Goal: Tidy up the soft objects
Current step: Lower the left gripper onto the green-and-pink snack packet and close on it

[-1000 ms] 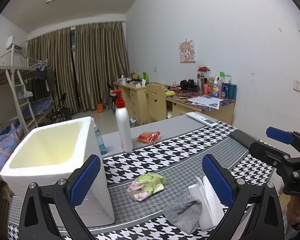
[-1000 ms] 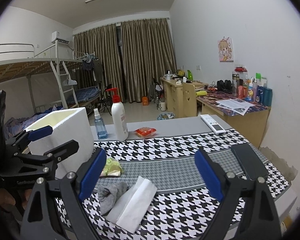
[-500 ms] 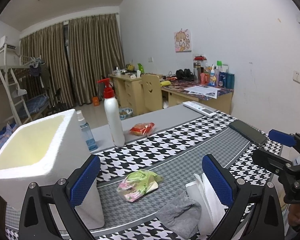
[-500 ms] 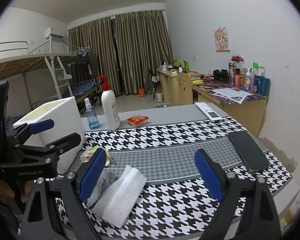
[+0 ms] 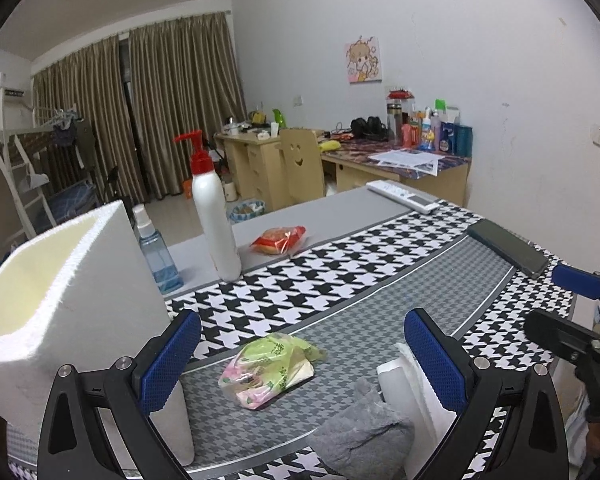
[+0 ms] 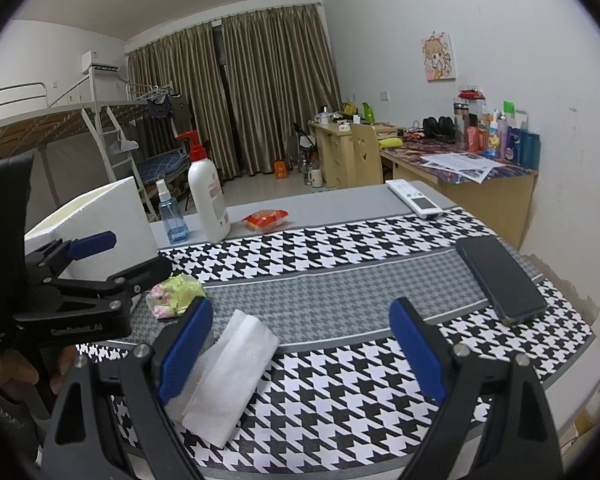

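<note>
Houndstooth cloth [image 5: 340,280] covers the table under us. At far left stands the white foam box [image 5: 60,320], top open. Just right of it, near us, lies the green-and-pink soft packet [image 5: 272,364], between the wide-spread fingers of our left gripper [image 5: 304,356], which holds nothing. Next come the grey sock [image 5: 364,436] and the white folded tissue pack [image 6: 232,372], touching each other. Our right gripper [image 6: 300,352] stands wide too, empty, its left pad over the tissue pack. A dark phone [image 6: 500,280] lies at far right.
</note>
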`<state>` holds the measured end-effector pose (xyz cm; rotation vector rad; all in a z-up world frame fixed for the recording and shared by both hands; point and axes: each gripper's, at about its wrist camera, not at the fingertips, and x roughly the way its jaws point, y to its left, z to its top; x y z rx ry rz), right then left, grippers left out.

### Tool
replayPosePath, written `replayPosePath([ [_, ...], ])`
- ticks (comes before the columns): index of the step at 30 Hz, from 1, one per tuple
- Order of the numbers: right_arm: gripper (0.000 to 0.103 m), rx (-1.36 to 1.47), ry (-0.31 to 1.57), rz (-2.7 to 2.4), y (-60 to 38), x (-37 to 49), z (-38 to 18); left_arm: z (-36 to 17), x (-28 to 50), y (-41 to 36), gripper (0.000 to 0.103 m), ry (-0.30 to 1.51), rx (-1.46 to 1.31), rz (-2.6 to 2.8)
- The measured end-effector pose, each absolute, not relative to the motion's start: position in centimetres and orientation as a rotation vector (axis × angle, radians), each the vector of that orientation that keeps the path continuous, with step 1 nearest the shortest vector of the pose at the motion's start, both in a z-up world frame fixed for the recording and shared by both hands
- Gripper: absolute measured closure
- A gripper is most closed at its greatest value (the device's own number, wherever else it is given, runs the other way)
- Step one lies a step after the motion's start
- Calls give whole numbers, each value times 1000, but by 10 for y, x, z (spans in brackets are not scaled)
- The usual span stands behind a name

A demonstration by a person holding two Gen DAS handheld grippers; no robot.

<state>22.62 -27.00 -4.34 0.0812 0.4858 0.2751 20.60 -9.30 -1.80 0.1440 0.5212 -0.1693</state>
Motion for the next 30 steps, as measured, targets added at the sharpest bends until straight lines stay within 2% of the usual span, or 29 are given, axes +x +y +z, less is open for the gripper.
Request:
replayPosePath([
  [10,11,76,512,300,-266,232,-49,-33,223,-92,1,580,142,-156],
  [19,11,74,535,312,-264,240,-53,-48,242,-86,10,673,111,-156],
  [21,11,75,541,317,-263,241,-54,-51,245,-84,15,692,99,-162],
  [30,11,60,591,355,-255,249,-62,-63,253,-78,19,754,80,-163],
])
